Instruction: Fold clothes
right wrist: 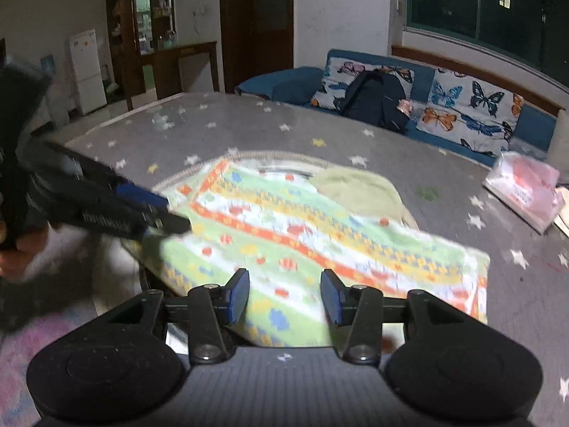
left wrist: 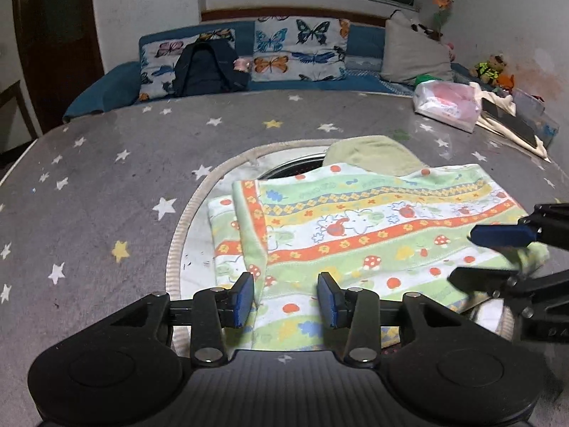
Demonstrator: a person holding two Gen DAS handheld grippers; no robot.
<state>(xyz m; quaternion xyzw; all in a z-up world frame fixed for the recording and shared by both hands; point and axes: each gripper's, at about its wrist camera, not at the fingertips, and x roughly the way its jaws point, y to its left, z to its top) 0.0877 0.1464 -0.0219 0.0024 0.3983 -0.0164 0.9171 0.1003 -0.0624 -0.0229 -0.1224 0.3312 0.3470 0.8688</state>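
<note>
A striped, mushroom-patterned cloth (left wrist: 355, 227) lies partly folded on the table, its left edge turned over. It also shows in the right wrist view (right wrist: 302, 235). My left gripper (left wrist: 286, 297) is open just above the cloth's near edge, nothing between its pads. My right gripper (right wrist: 284, 295) is open over the cloth's near edge. In the left wrist view the right gripper (left wrist: 480, 252) comes in from the right at the cloth's right corner, jaws apart. In the right wrist view the left gripper (right wrist: 167, 213) sits at the cloth's left corner.
The table has a grey star-print cover (left wrist: 106, 185) with a round mat (left wrist: 185, 220) under the cloth. A plain green cloth (left wrist: 370, 153) lies behind the striped one. A plastic bag (left wrist: 444, 103) and boxes sit far right. A sofa (left wrist: 117, 89) with a backpack (left wrist: 209, 67) stands behind.
</note>
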